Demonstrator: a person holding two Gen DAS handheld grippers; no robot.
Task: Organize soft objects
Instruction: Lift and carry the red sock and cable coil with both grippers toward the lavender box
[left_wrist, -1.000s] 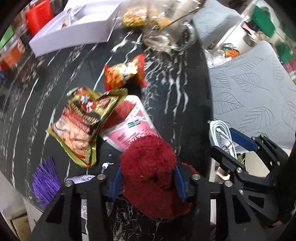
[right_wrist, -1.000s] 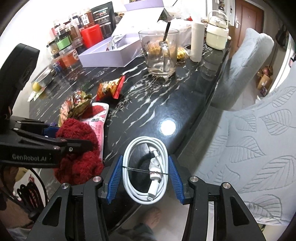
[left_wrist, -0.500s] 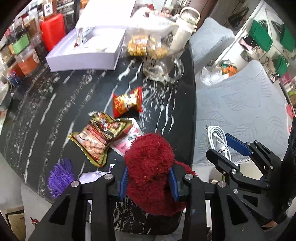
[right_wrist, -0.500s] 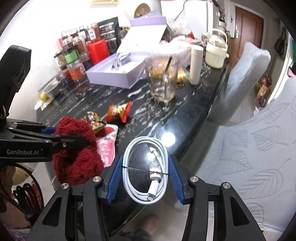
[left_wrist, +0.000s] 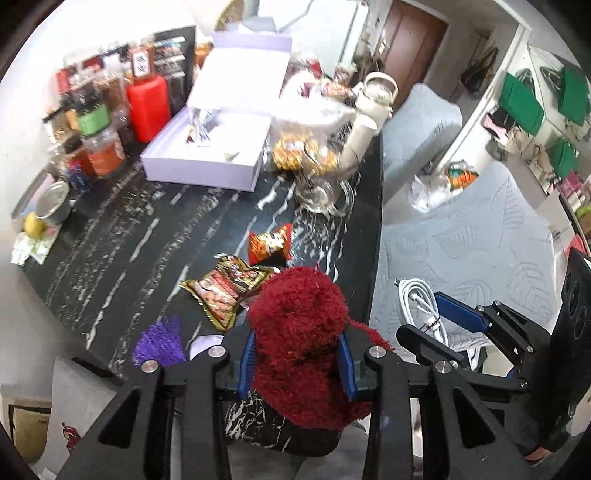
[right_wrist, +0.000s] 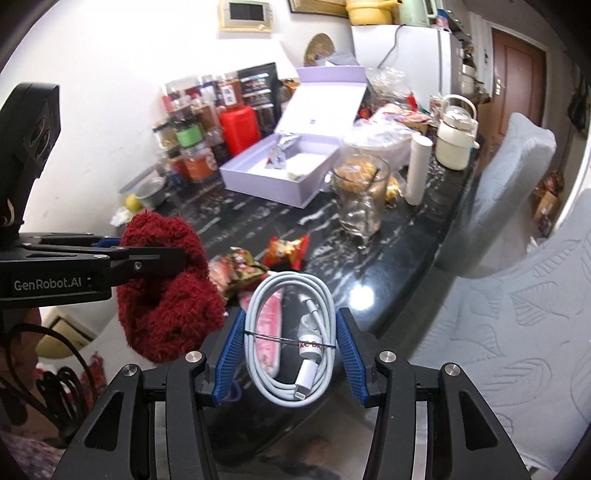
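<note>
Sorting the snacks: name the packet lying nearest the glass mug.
The small red packet, alone just before the glass mug; the gold-edged packet lies farther back.

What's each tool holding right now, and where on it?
Left tool grips the red fuzzy bundle across its middle. Right tool clamps the coiled white cable by the coil's two outer sides.

We see open lilac cardboard box (left_wrist: 207, 162) at tabletop (left_wrist: 122, 240) rear | glass mug (left_wrist: 325, 184) right of it | foil snack packets (left_wrist: 229, 291) nearer us

Left gripper (left_wrist: 297, 356) and right gripper (right_wrist: 290, 349) clamped, raised side by side.
</note>
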